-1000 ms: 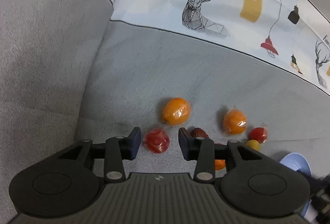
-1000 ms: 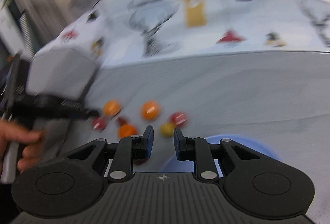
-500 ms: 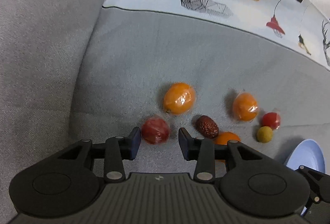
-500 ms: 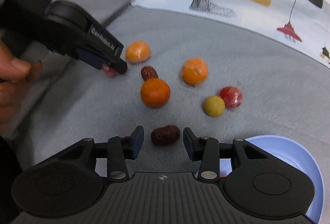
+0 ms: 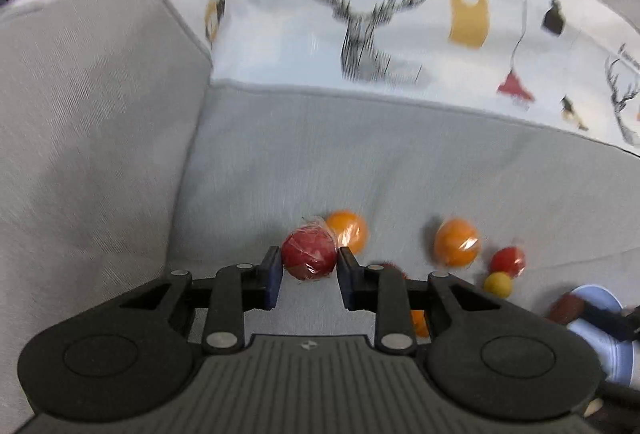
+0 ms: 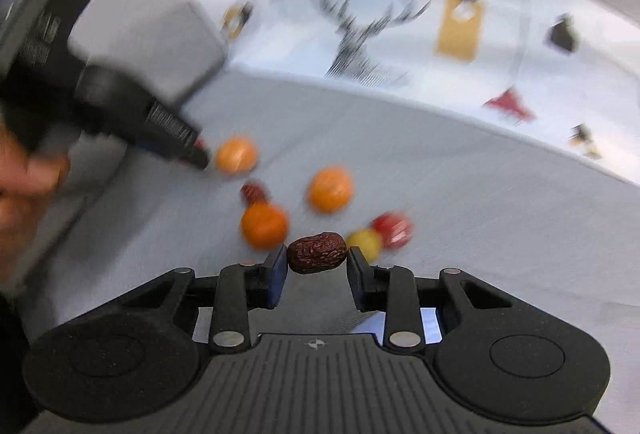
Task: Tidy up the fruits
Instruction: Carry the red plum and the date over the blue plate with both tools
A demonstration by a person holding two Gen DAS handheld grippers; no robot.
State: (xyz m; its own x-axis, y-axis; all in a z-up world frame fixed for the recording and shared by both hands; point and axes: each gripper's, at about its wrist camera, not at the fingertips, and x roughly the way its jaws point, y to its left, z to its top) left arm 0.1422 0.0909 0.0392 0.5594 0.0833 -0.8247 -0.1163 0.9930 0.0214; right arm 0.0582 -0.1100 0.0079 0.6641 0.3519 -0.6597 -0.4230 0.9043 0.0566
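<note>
- Grey sofa seat [image 5: 360, 154] fills both blurred views; fruits lie scattered on it.
- Blue plate [image 5: 600, 298], cut off at the right edge.
- Left gripper [image 5: 309, 260] clamps a wrapped red fruit [image 5: 308, 254].
- Right gripper [image 6: 317, 254] clamps a wrinkled brown date [image 6: 317, 252].

Grey fabric sofa seat [image 5: 360, 162], grey armrest [image 5: 88, 106], white deer-print cover [image 5: 380, 18] behind

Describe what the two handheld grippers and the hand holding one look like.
Both the left gripper and the right gripper are matte black plastic with a ribbed centre panel bearing a small emblem, round discs on each side, silver rivets on the linkages, and blue-edged fingers. From the right wrist view, the left gripper's side shows white lettering, blurred. The bare hand shows no sleeve.
</note>
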